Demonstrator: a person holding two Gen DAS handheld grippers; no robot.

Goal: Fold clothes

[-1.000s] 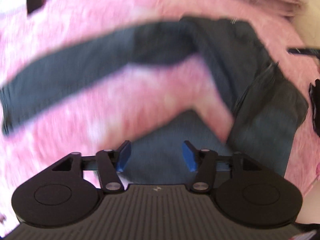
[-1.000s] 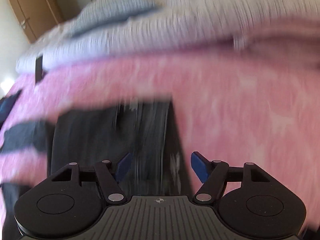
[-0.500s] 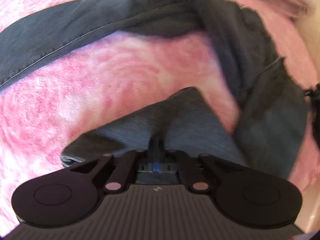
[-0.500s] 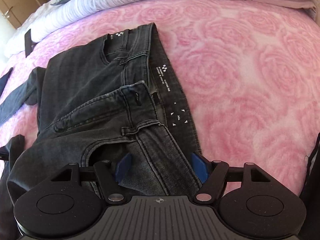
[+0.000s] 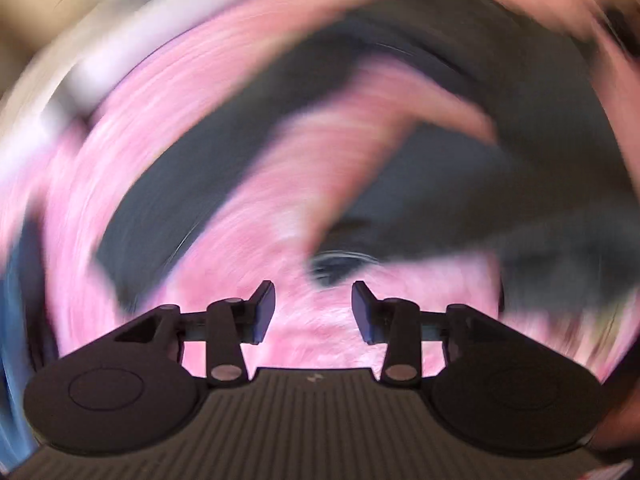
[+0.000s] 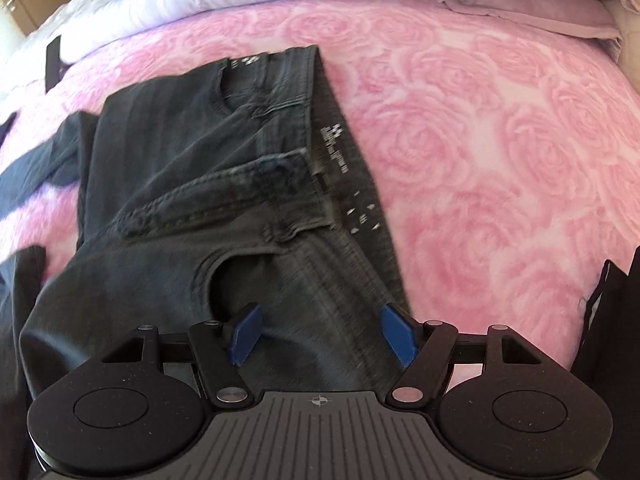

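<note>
a: denim first, dark grey: the jeans lie on the pink bed cover. at the far left of the right wrist view a strip of dark cloth trails off toward the edge, most likely one leg.

b: and the left gripper? its view is badly smeared.

a: sharp enough near the lens. its fingers stand partly apart and have just been opening, with only pink cover showing between them. nothing is pinched. my guess is that it has let go of a leg so the cloth stays where it was laid.

b: the dark bands in that view?

a: probably the legs, lying in a v with pink cover between them, but i cannot make out a hem or a seam in the blur.

b: moving right, then.

a: the seat and waistband lie fairly flat, printed inner side up, with one front panel turned back over the other. the right gripper hangs over the near part, fingers spread wide above the denim, not closed on it. it looks placed to take the near edge and bring one half over the other.

b: beyond that?

a: bare rose-patterned cover, with pale folded bedding at the head of the bed.
</note>
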